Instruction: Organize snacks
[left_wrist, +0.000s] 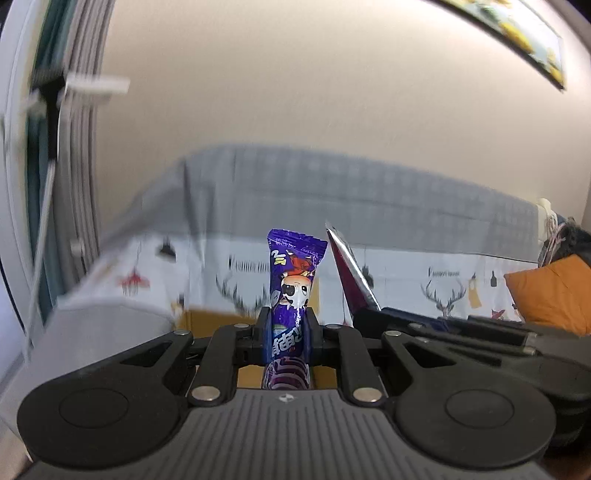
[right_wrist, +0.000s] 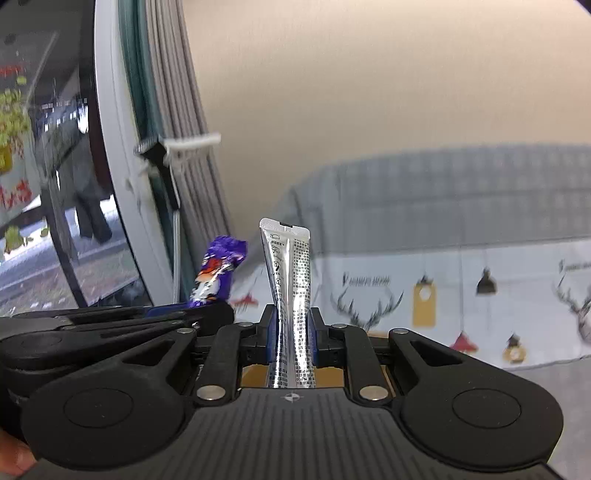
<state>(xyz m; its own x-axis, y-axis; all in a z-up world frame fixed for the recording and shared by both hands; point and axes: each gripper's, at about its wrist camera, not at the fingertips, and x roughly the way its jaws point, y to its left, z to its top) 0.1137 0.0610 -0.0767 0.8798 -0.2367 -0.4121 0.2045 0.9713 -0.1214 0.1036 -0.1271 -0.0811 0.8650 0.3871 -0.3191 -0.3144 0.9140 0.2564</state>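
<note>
Two snack packets are seen, one in each tool. A purple snack packet (left_wrist: 293, 295) with a cartoon face is held upright at the lower centre of the left wrist frame, clamped between the closed fingers (left_wrist: 265, 332) of the left tool (left_wrist: 290, 332); its crimped top stands above the fingers and its lower end reaches down to the tool body. The same purple packet (right_wrist: 216, 273) is seen at centre left of the right wrist frame, blurred and tilted, above the left tool's black linkage.

A silver snack stick (right_wrist: 291, 295) with printed black text is held upright at the centre of the right wrist frame, gripped between the closed fingers (right_wrist: 271, 332) of the right tool (right_wrist: 291, 332); its sealed top edge stands well above the fingers. In the left wrist frame that stick (left_wrist: 349, 273) is seen edge-on just right of the purple packet, leaning right, with a dark red face and a silver edge, rising from the right tool (left_wrist: 369, 314) at lower right.

A yellow-brown surface (left_wrist: 207, 319) is visible beneath the fingers. Behind both packets, a bed with a white patterned sheet (left_wrist: 424, 273) showing antlers and lanterns is seen, with a grey checked cover (left_wrist: 332, 192) above it. An orange cushion (left_wrist: 550, 295) lies at the right edge. A beige wall (left_wrist: 295, 74) fills the upper frame, and grey curtains (right_wrist: 181, 92) with a window (right_wrist: 48, 166) occupy the upper left.
</note>
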